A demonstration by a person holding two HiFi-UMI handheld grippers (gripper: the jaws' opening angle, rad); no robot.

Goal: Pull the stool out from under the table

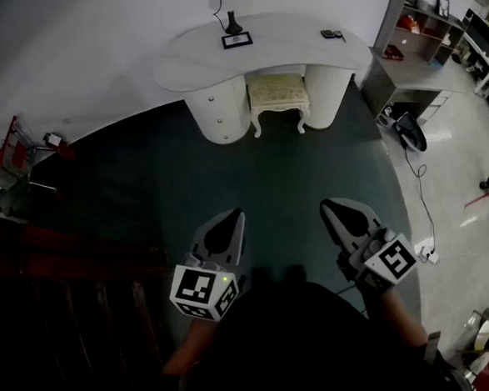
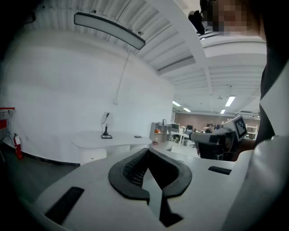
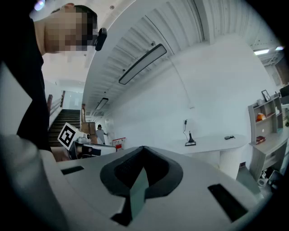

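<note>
Two grippers, both empty. Head view: we find the left gripper and right gripper low in frame, well apart from the stool, which is tucked beneath the table at upper centre. Left gripper view: jaws pressed together, nothing between. Right gripper view: likewise. We advise approaching, spreading the jaws, and gripping the seat's front edge squarely.

table: against the far wall
stool: tucked under the table, between its two pedestals
tabletop: a frame near the middle – a small device to its right
shelf unit: right of the table
left gripper, right gripper: side by side, well short of the stool
</note>
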